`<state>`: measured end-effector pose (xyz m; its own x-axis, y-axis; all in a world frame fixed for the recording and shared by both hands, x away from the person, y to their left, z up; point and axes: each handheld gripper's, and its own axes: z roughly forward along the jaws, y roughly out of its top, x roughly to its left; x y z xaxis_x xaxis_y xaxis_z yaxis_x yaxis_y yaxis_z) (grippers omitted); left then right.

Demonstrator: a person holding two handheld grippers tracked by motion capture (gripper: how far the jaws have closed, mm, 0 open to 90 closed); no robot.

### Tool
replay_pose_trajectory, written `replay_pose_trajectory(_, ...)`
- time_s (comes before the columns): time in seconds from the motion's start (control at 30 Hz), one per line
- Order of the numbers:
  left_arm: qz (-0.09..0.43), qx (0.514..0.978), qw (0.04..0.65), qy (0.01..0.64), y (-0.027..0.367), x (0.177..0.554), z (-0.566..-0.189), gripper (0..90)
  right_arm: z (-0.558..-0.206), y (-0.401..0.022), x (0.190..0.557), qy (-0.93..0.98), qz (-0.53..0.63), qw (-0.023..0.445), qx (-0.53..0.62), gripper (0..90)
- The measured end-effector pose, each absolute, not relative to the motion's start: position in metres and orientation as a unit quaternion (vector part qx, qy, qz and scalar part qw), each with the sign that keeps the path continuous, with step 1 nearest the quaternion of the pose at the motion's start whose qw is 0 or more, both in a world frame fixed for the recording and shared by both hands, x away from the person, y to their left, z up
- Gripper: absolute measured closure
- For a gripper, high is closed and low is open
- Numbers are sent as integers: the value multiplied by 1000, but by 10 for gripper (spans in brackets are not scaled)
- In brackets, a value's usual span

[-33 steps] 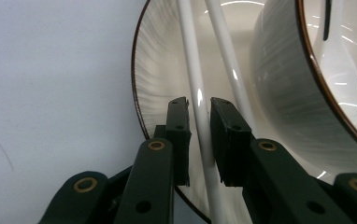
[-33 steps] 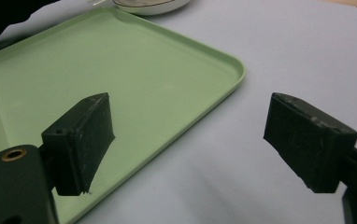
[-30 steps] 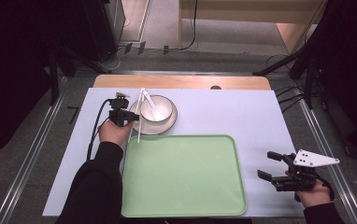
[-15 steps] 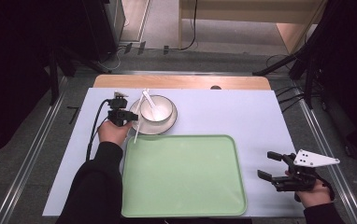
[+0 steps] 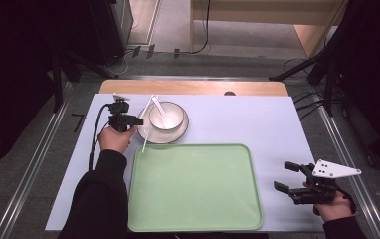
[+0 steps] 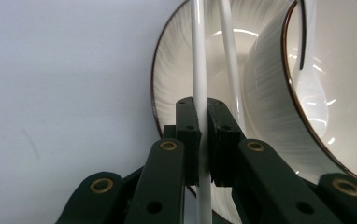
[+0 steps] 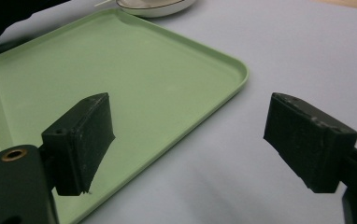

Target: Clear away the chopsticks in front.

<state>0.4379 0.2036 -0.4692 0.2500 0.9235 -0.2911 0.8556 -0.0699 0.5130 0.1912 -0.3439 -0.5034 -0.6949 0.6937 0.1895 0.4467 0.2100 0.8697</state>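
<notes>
Table with pale blue cover, person seated at its near side, a two-jaw gripper in each hand. Left gripper — held at the far left of the table, just beside the plate's left rim; in the left gripper view its jaws are pressed together on one white chopstick, pads bearing on both sides of the stick, which runs straight up between them and on across the plate's rim. The jaws have just been closing, with that stick between them. Second white chopstick lies alongside the first, closer to the bowl, outside the grip. In the high view the pair of chopsticks lies across the left edge of the plate, tilted, the near ends reaching toward the tray's far-left corner. Plate, white with a dark rim, carries a white bowl; a white spoon rests inside the bowl. Green tray — rectangular, raised rim — sits just near of the plate, in the middle of the table's near half. Right gripper rests at the near right of the table, beside the tray's right edge and well apart from the crockery; its jaws stand wide apart with nothing between them, the tray's corner visible beyond.
</notes>
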Motion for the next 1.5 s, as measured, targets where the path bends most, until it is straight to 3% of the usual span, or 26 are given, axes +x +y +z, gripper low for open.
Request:
replay_pose_trajectory(0.43, 66, 726, 343, 593, 213, 413, -427, 852, -503, -341, 195, 771, 508, 119, 364, 166)
replay_pose_trajectory(0.8, 77, 739, 355, 567, 205, 371, -403, 852, -502, -338, 200, 773, 512, 116, 356, 166)
replay_pose_trajectory(1.5, 41, 760, 377, 528, 190, 296, -413, 852, -502, -336, 201, 775, 511, 113, 354, 166)
